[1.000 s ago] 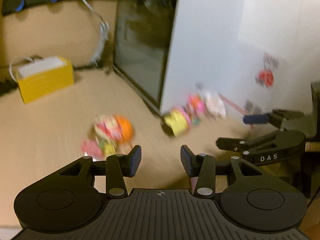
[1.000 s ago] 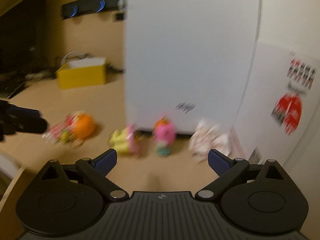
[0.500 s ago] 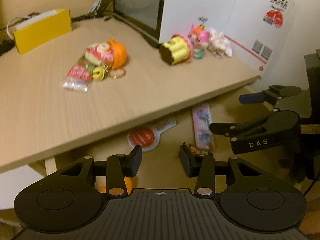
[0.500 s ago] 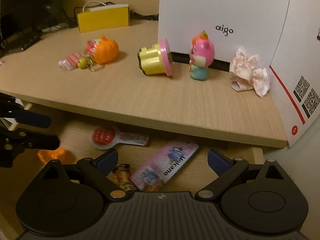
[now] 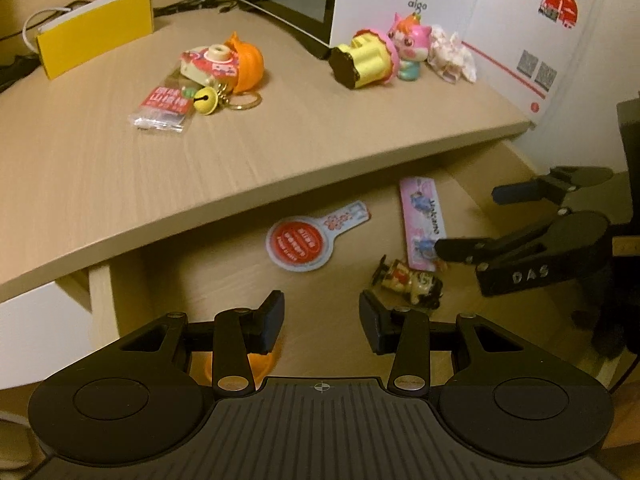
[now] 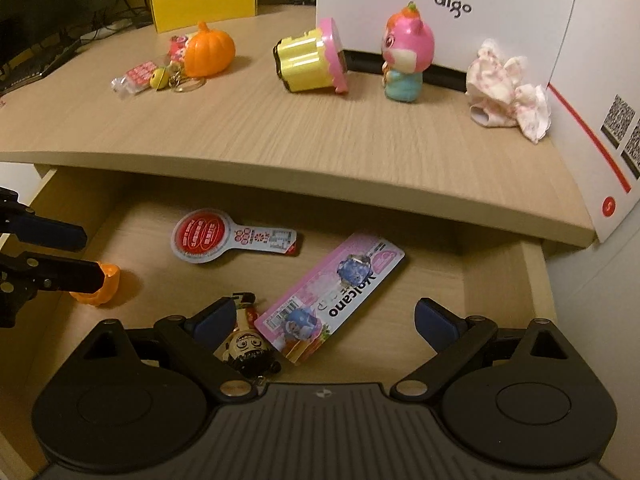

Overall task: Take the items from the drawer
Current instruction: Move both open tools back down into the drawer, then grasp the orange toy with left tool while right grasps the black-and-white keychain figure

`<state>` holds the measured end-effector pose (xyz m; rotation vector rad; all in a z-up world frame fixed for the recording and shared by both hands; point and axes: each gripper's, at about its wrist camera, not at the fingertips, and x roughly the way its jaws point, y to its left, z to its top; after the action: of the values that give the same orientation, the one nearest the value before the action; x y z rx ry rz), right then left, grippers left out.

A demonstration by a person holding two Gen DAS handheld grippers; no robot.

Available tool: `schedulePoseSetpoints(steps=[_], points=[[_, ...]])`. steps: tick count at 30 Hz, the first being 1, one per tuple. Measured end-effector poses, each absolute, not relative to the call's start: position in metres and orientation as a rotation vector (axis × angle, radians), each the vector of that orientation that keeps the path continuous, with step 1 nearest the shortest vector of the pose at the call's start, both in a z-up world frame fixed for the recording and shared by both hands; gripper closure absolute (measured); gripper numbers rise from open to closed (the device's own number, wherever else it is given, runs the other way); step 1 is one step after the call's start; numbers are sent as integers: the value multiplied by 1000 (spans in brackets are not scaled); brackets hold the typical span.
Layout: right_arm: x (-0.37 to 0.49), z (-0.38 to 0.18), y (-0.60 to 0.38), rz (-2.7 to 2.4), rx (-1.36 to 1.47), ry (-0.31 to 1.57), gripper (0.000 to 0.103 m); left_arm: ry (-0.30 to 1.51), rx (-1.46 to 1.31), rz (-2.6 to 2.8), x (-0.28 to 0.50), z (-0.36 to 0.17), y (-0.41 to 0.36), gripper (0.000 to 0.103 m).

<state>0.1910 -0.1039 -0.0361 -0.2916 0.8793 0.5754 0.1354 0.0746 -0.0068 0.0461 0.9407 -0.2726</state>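
Ahead of and above the grippers, an orange pumpkin [image 6: 210, 54] sat on the desktop [image 6: 280, 140] beside a brass bell [image 5: 205, 100]. Farther right lay a tipped yellow cupcake toy [image 6: 310, 60], an upright pink figurine [image 6: 406, 58] and a crumpled floral cloth [image 6: 508, 90], before a white aigo box [image 6: 452, 8].

We see the light wooden bench [image 6: 280, 152] overhanging the open wooden drawer [image 6: 536, 280]'s back, so entry is from above at the front. Bare floor lies right of the long pink card packet [image 6: 332, 300]; the small orange pumpkin [image 6: 100, 284] crowds the left.
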Motion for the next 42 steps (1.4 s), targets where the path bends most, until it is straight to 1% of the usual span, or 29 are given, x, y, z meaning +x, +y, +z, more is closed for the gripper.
schedulePoseSetpoints(steps=[12, 24, 25, 26, 27, 28, 32, 33, 35, 36, 37, 38, 39, 40, 41, 42], points=[[203, -42, -112, 555, -205, 950, 6, 995, 96, -238, 139, -14, 78, 58], [208, -43, -113, 554, -172, 962, 6, 1151, 250, -186, 162, -47, 79, 57], [208, -43, -113, 554, -169, 963, 6, 1158, 261, -188, 164, -51, 78, 60], [207, -43, -113, 553, -168, 963, 6, 1161, 269, -193, 166, -55, 77, 65], [206, -43, -114, 552, -166, 963, 6, 1163, 277, -198, 168, -58, 76, 81], [206, -43, -114, 551, -165, 963, 6, 1166, 285, -200, 169, -61, 76, 88], [207, -43, -115, 557, -158, 967, 6, 1166, 259, -205, 171, -67, 81, 90], [206, -42, -115, 560, -163, 967, 7, 1159, 233, -208, 171, -65, 84, 93], [202, -40, -111, 596, -210, 955, 15, 1154, 142, -242, 170, -58, 92, 93], [198, -38, -106, 628, -257, 949, 23, 1143, 110, -257, 169, -54, 94, 94], [193, -37, -99, 668, -317, 943, 33, 1133, 92, -270, 167, -50, 95, 94], [190, -37, -93, 697, -360, 938, 39, 1122, 83, -282, 164, -46, 95, 94], [186, -37, -86, 728, -404, 934, 49, 1113, 75, -292, 162, -42, 95, 94], [183, -37, -79, 759, -443, 932, 52, 1105, 68, -298, 160, -40, 94, 94], [180, -38, -71, 786, -478, 932, 52, 1098, 60, -303, 158, -37, 93, 94], [178, -40, -64, 806, -513, 927, 55, 1092, 52, -306, 158, -35, 93, 94]])
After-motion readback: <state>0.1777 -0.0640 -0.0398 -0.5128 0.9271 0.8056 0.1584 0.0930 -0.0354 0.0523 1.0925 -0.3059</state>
